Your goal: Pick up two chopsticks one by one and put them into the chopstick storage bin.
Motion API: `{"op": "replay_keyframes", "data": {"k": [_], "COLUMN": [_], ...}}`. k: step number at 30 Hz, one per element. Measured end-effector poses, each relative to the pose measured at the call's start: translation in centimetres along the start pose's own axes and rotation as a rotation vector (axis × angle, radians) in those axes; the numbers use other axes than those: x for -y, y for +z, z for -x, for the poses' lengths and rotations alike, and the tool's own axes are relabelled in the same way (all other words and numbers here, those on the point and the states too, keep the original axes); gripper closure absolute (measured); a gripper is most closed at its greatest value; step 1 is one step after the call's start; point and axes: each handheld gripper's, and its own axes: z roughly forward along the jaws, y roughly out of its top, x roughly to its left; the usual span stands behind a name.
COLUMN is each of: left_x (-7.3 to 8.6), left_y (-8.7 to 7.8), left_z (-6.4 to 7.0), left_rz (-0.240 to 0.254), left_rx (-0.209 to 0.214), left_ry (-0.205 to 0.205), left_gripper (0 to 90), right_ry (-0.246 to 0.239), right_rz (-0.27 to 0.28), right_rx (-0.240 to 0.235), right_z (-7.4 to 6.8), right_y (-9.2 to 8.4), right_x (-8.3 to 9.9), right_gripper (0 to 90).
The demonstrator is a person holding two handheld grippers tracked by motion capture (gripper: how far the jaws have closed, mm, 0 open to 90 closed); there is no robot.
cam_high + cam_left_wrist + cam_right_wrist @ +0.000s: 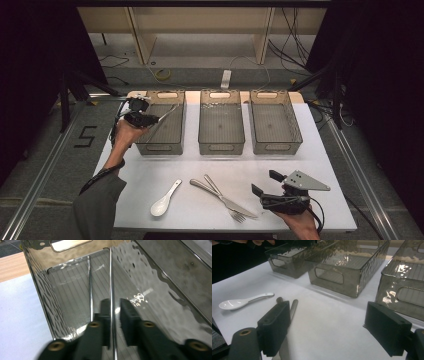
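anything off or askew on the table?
Nothing damaged or spilled. The knife and fork lie crossed near the white spoon. A metal utensil hangs between the left gripper's jaws over the left bin.

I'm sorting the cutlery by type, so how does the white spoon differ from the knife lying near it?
The white spoon is pale and looks ceramic; the knife is shiny metal. The spoon is shorter, with a rounded bowl, while the knife is long and slim. The spoon lies alone; the knife crosses a fork. Both lie flat on the white table, outside the bins.
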Motion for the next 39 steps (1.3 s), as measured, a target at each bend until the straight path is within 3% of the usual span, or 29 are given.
{"op": "replay_keyframes", "data": {"k": [9, 14, 23, 26, 28, 30, 39], "left_x": [-0.3, 0.0, 1.8, 2.1, 2.5, 2.8, 4.2], "left_y": [-0.6, -1.8, -4.2, -4.8, -5.1, -5.5, -5.5], "left_z": [1.0, 1.9, 4.4, 5.1, 5.7, 6.3, 7.9], "left_rz": [-0.034, -0.030, -0.042, -0.070, -0.076, -0.087, -0.133], "left_rx": [0.034, 0.068, 0.114, 0.098, 0.119, 0.114, 0.130], "left_ry": [-0.015, -0.040, -0.028, 0.005, 0.002, 0.021, 0.049], "left_gripper": [42.7, 34.5, 28.7, 26.9, 26.8, 25.8, 24.6], "right_ry": [0.001, 0.004, -0.001, -0.002, -0.007, -0.006, -0.010], "right_rz": [0.000, 0.001, 0.000, 0.001, 0.000, 0.003, 0.000], "right_rx": [0.000, 0.003, 0.004, 0.004, 0.003, 0.003, 0.002], "right_z": [0.0, 0.0, 0.0, -0.1, -0.1, -0.2, -0.2], "right_y": [0.0, 0.0, 0.0, -0.1, -0.1, -0.1, -0.1], "right_x": [0.0, 0.0, 0.0, 0.0, 0.0, -0.1, 0.0], "right_gripper": [21.7, 21.7, 21.6, 21.7, 21.7, 21.7, 21.7]}}
